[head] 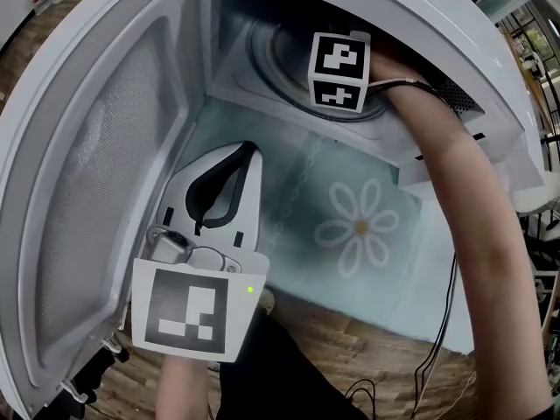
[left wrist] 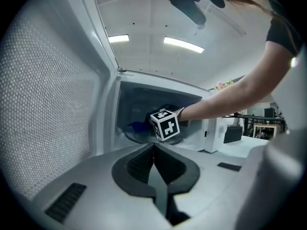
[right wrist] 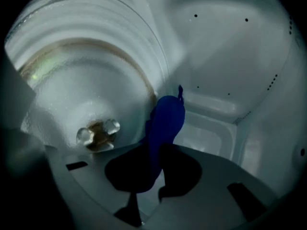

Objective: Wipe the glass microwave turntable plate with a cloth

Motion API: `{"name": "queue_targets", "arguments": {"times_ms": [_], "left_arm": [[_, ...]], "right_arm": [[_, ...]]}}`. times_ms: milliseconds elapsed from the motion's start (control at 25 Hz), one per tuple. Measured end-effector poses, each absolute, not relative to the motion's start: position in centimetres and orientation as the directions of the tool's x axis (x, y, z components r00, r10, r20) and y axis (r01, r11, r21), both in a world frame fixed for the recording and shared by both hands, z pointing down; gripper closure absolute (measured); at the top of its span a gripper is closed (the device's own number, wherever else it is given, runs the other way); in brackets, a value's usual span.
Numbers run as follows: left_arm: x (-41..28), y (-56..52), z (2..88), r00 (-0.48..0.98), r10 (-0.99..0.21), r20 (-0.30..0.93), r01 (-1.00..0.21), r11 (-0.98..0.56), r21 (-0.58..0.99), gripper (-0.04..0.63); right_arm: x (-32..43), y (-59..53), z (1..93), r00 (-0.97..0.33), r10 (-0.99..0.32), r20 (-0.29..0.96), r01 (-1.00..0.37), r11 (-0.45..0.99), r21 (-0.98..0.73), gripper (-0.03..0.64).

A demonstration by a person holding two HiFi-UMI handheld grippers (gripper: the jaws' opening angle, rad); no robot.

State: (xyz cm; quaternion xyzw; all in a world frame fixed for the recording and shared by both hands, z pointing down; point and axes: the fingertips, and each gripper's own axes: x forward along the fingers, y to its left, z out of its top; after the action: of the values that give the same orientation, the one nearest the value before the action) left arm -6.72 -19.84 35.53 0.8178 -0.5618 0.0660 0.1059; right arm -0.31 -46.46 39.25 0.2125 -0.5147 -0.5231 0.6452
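Sitting inside the one open microwave (head: 394, 3), the single glass turntable plate (right wrist: 86, 75) shows a brownish ring and a stained hub. It lies just ahead of the right gripper (right wrist: 156, 150) and to the left of its fingers (right wrist: 184, 169), as the right gripper view shows it. Those fingers are clenched on the one blue cloth (right wrist: 165, 121), which sticks out past their tips, its free end at the plate's rim; whether it presses on the glass I cannot tell. Of the two grippers, only this one reaches into the cavity. The left gripper (head: 251, 150) hangs outside, in front of the opening and beside the swung-open door (head: 96, 191). Its fingers (left wrist: 136, 164) are clenched together on nothing. Below it lies the table (head: 411, 261), covered in pale teal with one white daisy.
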Motion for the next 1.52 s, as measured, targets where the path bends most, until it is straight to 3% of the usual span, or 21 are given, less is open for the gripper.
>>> {"name": "queue_targets", "arguments": {"times_ms": [480,800,1120,1520], "left_arm": [[-6.2,-19.5,35.6,0.388,-0.893,0.230,-0.922,-0.378,0.089,0.591],[-6.2,-19.4,35.2,0.412,-0.884,0.221,-0.911,-0.404,0.083,0.591],[-6.5,-19.2,35.4,0.418,-0.881,0.221,-0.908,-0.410,0.082,0.591],[-6.7,-19.0,35.4,0.415,-0.882,0.226,-0.910,-0.407,0.084,0.591]], "right_arm": [[6.0,-46.1,40.0,0.208,-0.854,0.476,0.590,0.498,0.636,0.568],[10.0,-45.3,40.6,0.420,-0.741,0.523,0.552,0.666,0.501,0.568],[9.3,-45.5,40.3,0.397,-0.749,0.531,0.503,0.661,0.556,0.568],[1.7,-45.0,36.3,0.031,-0.892,0.452,0.223,0.447,0.867,0.568]]}}
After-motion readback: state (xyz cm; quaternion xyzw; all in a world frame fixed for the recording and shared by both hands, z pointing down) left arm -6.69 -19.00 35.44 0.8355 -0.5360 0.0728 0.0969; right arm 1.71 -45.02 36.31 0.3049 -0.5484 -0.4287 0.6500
